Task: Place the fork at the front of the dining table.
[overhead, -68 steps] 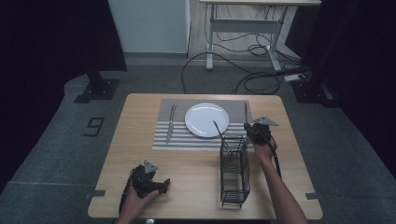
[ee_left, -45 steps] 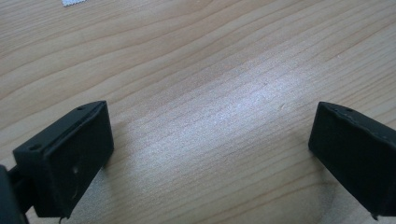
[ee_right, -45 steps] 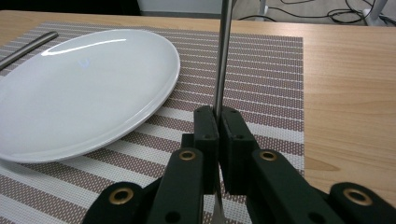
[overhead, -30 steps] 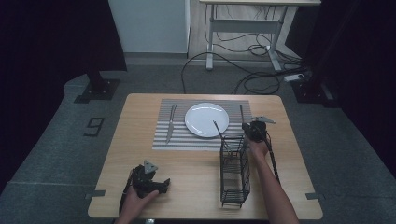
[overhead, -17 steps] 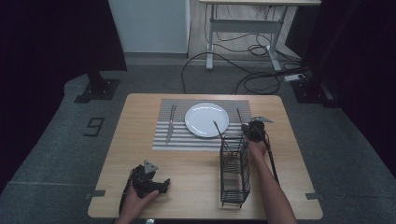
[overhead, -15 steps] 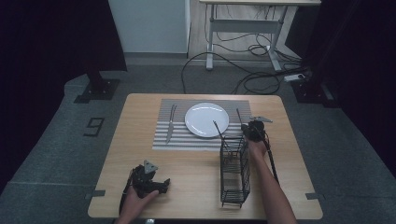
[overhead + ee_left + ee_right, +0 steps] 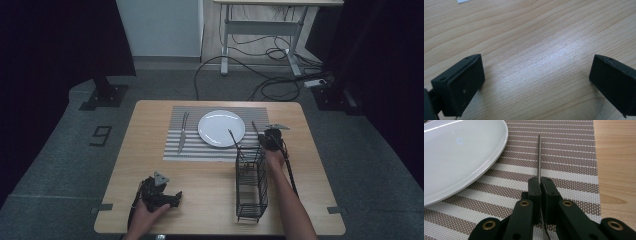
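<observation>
Silver knife (image 7: 539,157) is pinched in the right claw (image 7: 540,185), which has moved closer to the plate (image 7: 461,152). Left claw (image 7: 534,82) rests open on the tabletop (image 7: 536,32).

You're looking at a wooden worktop (image 7: 210,195) w/ nothing on its near-left part. Behind it, cables (image 7: 260,85) are trailing across the grey floor (image 7: 60,165), a white desk frame (image 7: 260,45) standing farther back, a "9" marker (image 7: 101,135) lying left.

Wooden table (image 7: 210,190) carries striped placemat (image 7: 215,150) and wire rack (image 7: 251,182).
</observation>
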